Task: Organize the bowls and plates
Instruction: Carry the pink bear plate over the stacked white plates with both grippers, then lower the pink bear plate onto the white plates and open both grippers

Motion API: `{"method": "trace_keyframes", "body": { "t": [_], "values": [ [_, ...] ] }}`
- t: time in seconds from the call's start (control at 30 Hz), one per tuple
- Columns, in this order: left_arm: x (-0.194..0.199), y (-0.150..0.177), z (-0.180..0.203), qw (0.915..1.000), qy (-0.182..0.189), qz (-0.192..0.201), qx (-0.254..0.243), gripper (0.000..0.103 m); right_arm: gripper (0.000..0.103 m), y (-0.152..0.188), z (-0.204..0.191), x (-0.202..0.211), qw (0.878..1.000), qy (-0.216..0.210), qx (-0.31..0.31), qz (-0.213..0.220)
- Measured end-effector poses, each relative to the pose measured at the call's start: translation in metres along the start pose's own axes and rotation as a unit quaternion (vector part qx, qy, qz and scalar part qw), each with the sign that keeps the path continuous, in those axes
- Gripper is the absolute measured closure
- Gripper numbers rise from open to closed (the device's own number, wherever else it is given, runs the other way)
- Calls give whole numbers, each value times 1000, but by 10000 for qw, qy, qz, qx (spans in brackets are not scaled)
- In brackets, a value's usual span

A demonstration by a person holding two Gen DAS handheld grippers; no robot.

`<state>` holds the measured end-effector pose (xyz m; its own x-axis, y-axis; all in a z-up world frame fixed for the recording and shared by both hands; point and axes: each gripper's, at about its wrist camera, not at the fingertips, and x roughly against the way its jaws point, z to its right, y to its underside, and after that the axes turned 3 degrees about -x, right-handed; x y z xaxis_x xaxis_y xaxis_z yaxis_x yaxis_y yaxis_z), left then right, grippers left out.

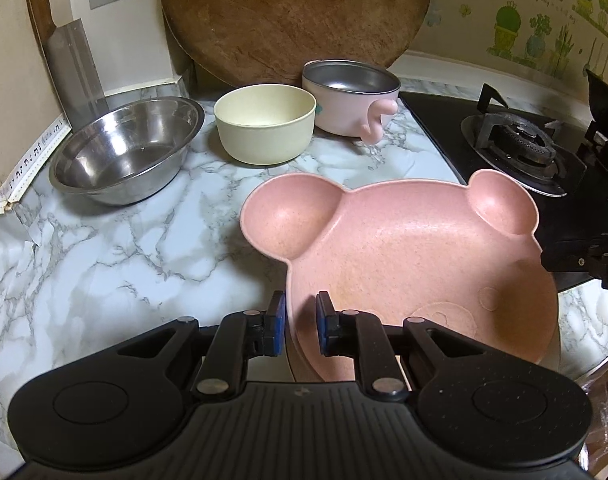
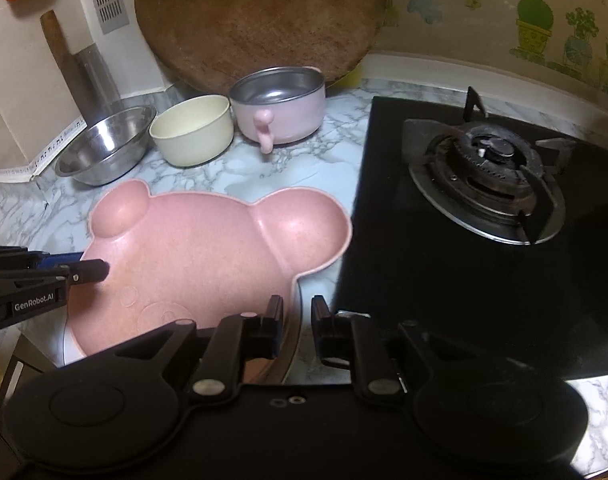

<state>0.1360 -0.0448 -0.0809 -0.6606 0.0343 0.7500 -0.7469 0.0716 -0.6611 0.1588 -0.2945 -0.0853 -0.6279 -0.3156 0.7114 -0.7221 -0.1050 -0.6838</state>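
A pink bear-shaped plate [image 1: 404, 248] [image 2: 192, 256] with two ear wells lies at the counter's front edge, held from both sides. My left gripper [image 1: 300, 320] [image 2: 78, 264] is shut on its rim, one finger inside the plate and one outside. My right gripper [image 2: 298, 320] [image 1: 576, 256] straddles the opposite rim beside the stove, its narrow gap filled by the rim. Behind stand a steel bowl [image 1: 124, 152] [image 2: 104, 144], a cream bowl [image 1: 264, 124] [image 2: 192, 128] and a pink steel-lined bowl with a handle [image 1: 348, 96] [image 2: 280, 108]. Something white [image 2: 70, 344] shows under the plate.
A black gas stove [image 1: 516, 140] [image 2: 484, 176] borders the plate on the right. A round wooden cutting board [image 1: 288, 12] [image 2: 260, 16] leans on the back wall. A cleaver [image 1: 72, 60] [image 2: 92, 76] stands at the back left. Marble counter [image 1: 104, 260] lies left of the plate.
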Motion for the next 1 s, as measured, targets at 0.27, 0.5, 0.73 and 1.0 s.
{"method": "trace_keyframes", "body": {
  "t": [0.27,0.5,0.73,1.0],
  "values": [
    [16,5,-3,9999,126,101,-18,88,83,5,-13,14,9998,-136,40,154],
    [43,9,-2,9986,312,405,-157,74,29,8,-35,28,9986,-89,158,499],
    [72,12,-12,9961,407,759,-170,41,14,8,-65,44,9966,-100,330,753],
    [105,16,-40,9934,352,1085,-119,27,1,6,-98,65,9932,-88,405,1085]
  ]
}}
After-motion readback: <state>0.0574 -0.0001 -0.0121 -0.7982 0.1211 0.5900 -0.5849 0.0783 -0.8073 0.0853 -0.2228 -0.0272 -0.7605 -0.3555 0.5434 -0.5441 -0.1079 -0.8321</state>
